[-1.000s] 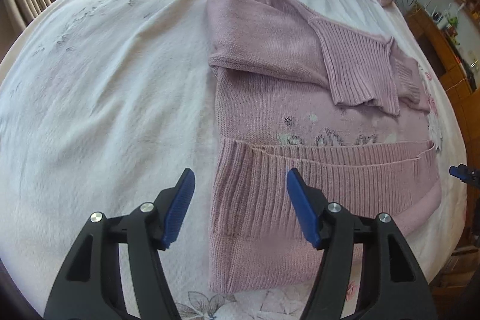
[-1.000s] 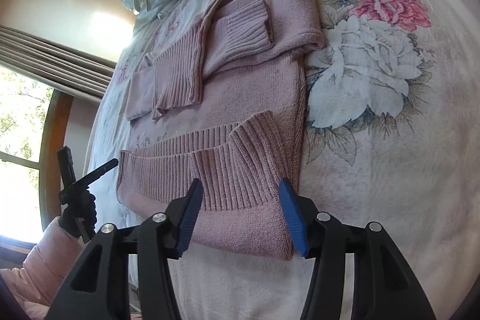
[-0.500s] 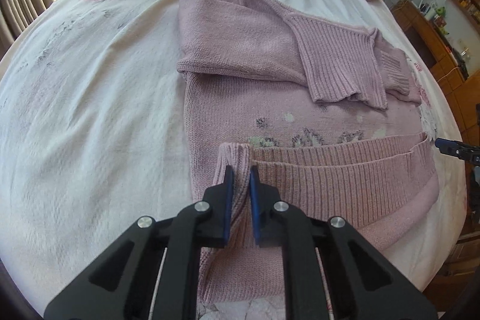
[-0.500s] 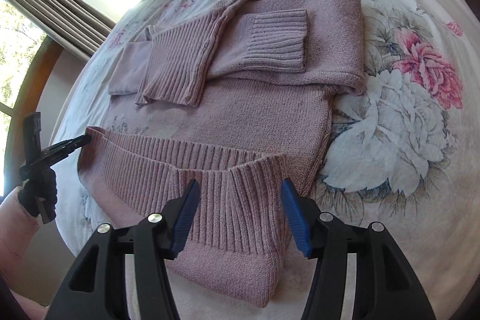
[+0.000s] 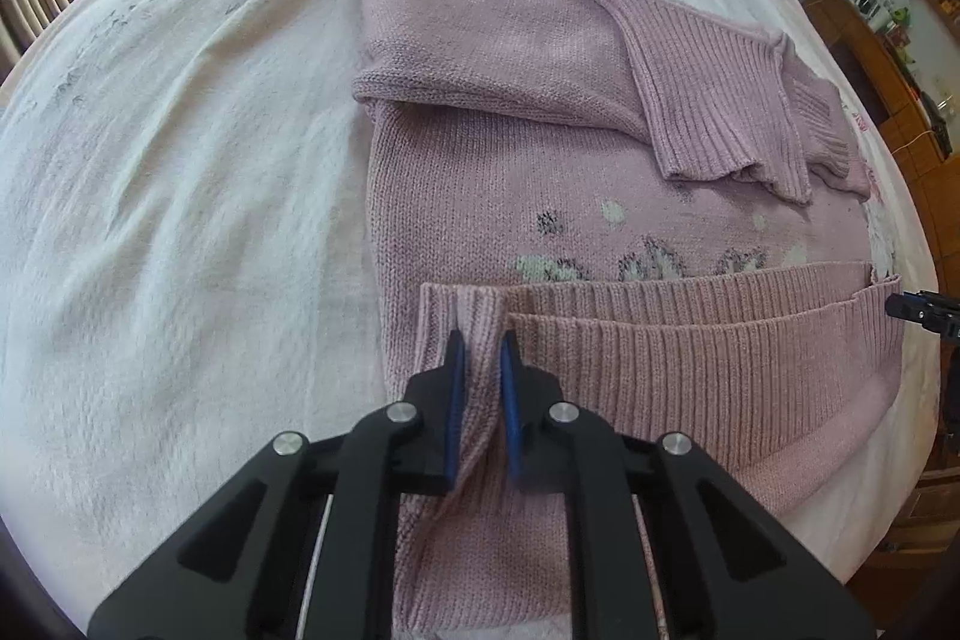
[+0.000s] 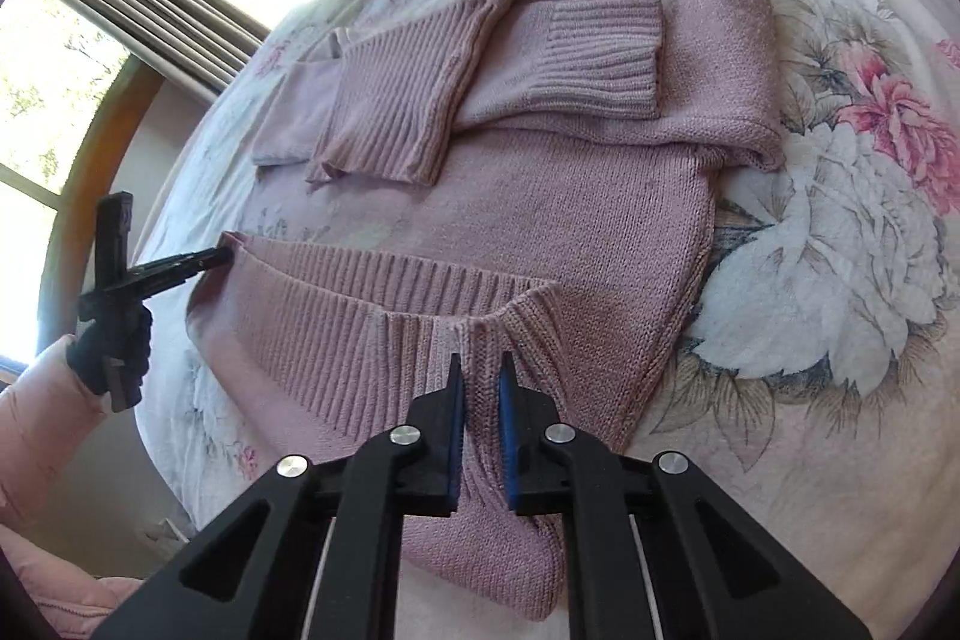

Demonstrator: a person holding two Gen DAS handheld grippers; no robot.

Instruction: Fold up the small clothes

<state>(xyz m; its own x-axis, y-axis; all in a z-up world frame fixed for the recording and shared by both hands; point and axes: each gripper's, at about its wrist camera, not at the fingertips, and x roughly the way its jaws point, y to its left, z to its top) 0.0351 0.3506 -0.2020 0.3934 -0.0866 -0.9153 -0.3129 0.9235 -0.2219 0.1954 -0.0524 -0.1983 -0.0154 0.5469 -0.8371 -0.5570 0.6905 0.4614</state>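
Left wrist view: the left gripper is clamped on the ribbed hem at one corner of the pink sweater, which lies on the bed with its sleeves folded in.

Right wrist view: the right gripper pinches the hem at the opposite corner, beside a printed flower.

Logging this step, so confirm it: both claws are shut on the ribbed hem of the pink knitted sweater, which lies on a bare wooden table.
Wrong surface. The pink knitted sweater lies on a floral bedspread, as the right wrist view shows. Both the left claw and right claw are shut on its ribbed hem.
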